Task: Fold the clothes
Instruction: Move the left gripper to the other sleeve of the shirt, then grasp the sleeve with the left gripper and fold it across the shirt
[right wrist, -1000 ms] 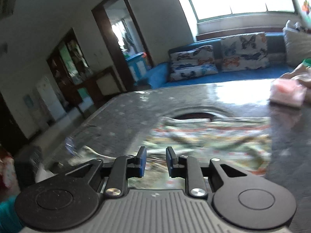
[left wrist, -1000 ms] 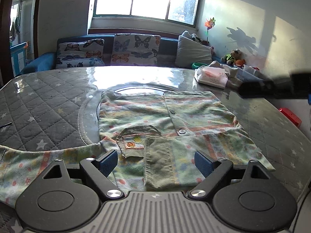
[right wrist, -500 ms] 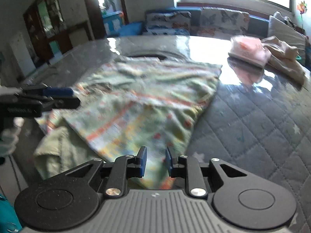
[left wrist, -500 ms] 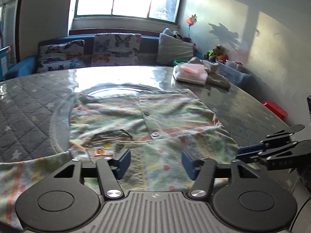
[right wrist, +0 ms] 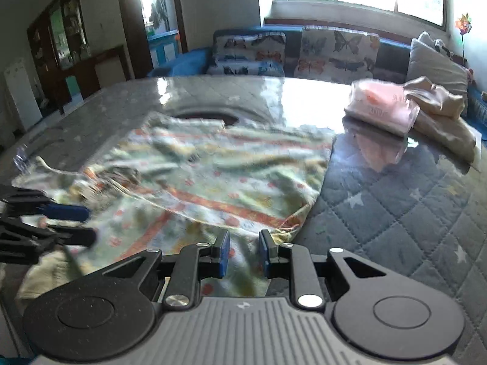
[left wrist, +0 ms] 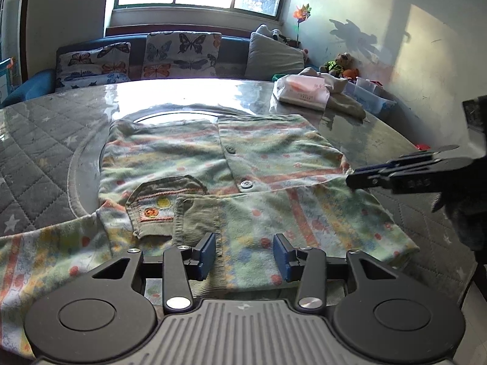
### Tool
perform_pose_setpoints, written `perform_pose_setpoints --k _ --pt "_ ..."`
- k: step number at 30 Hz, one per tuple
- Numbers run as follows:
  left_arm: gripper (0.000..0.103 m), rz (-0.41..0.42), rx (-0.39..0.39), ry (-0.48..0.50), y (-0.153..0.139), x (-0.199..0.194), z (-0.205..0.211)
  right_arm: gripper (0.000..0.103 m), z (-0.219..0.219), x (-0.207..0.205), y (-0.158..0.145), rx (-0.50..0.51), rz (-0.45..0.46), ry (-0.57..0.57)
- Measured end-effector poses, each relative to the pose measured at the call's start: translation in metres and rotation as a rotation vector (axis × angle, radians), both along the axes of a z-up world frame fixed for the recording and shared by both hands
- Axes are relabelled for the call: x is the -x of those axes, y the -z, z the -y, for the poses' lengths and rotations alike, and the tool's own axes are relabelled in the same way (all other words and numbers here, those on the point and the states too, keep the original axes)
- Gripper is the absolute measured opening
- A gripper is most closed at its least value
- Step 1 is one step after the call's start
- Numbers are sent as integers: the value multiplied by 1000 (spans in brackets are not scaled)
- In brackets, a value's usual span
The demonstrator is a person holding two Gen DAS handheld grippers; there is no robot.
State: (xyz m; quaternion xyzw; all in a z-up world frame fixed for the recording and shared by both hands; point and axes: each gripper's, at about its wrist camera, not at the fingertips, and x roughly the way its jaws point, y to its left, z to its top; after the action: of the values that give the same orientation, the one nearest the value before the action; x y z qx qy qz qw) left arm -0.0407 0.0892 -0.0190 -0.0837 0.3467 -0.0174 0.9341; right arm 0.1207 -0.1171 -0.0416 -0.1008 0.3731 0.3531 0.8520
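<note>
Two grippers hovered low over a small patterned cardigan that lay spread on the quilted bench, reaching from the round cut-out near the bench's middle toward its near edge. One sleeve was folded across the lower front, its ribbed cuff lying beside a little chest pocket, while the other sleeve trailed off toward the near left corner. The left gripper was released, its blue pads set wide apart just above the folded sleeve and grasping nothing. The right gripper sat over the cardigan's right edge with its jaws parted by a narrow gap; cloth showed through that gap, but I cannot tell whether any was pinched. In the left wrist view the right gripper came in from the right beside the garment's right edge. A pink tissue pack and a beige cloth rested touching each other near the bench's far right edge.
</note>
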Motion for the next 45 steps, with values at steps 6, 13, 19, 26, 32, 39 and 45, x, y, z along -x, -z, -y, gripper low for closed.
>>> perform_pose_setpoints --k 6,13,19,26,32,39,45 --pt "45 17 6 -53 -9 17 -14 21 -2 2 0 19 13 5" --pt "46 34 18 -208 -17 53 -50 24 -35 36 -18 0 42 -166" --pt "46 36 4 -374 -20 83 -89 25 -79 69 -20 -19 61 -330" --pt "47 34 -7 -569 -19 119 -131 25 -112 84 -5 1 48 -396" --pt "51 27 -22 -730 -19 142 -164 25 -115 87 0 23 41 -406" --pt "52 -3 -31 -816 -12 140 -186 25 -110 90 -12 -10 56 -406" --pt "52 -32 -36 -875 -4 134 -201 25 -105 93 -18 -32 62 -405"
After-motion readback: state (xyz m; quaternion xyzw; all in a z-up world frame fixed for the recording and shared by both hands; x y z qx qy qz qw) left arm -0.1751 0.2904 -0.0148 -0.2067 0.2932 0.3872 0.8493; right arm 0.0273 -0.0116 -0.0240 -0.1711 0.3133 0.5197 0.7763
